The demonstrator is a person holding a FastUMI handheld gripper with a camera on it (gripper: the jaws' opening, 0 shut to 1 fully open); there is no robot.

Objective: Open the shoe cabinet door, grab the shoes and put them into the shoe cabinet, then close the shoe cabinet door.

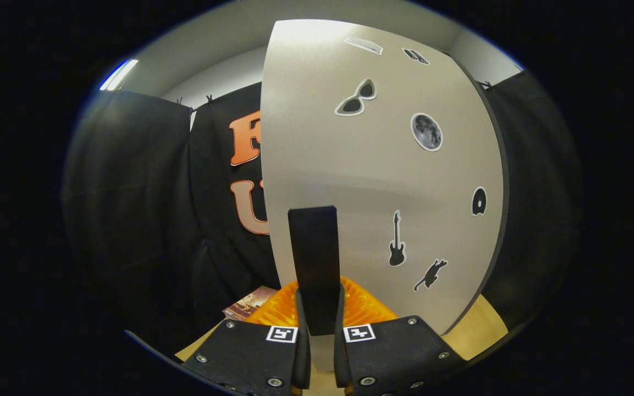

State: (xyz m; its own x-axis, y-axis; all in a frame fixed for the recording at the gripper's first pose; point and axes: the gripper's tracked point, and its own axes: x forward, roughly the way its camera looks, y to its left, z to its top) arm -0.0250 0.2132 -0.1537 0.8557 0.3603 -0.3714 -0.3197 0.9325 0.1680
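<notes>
The shoe cabinet door is a pale flat panel just ahead of me, with stickers of sunglasses, a moon, a guitar, a cat and a record on it. Its dark edge shows along the right side. A black upright handle stands on the door near its left edge. My gripper is shut on the lower part of this handle, one finger pressing on each side. The inside of the cabinet is hidden behind the door.
Black booth cloth hangs to the left of and behind the door, and more on the right. A light wooden surface lies below the door. A small brown printed card lies on it, left of my fingers.
</notes>
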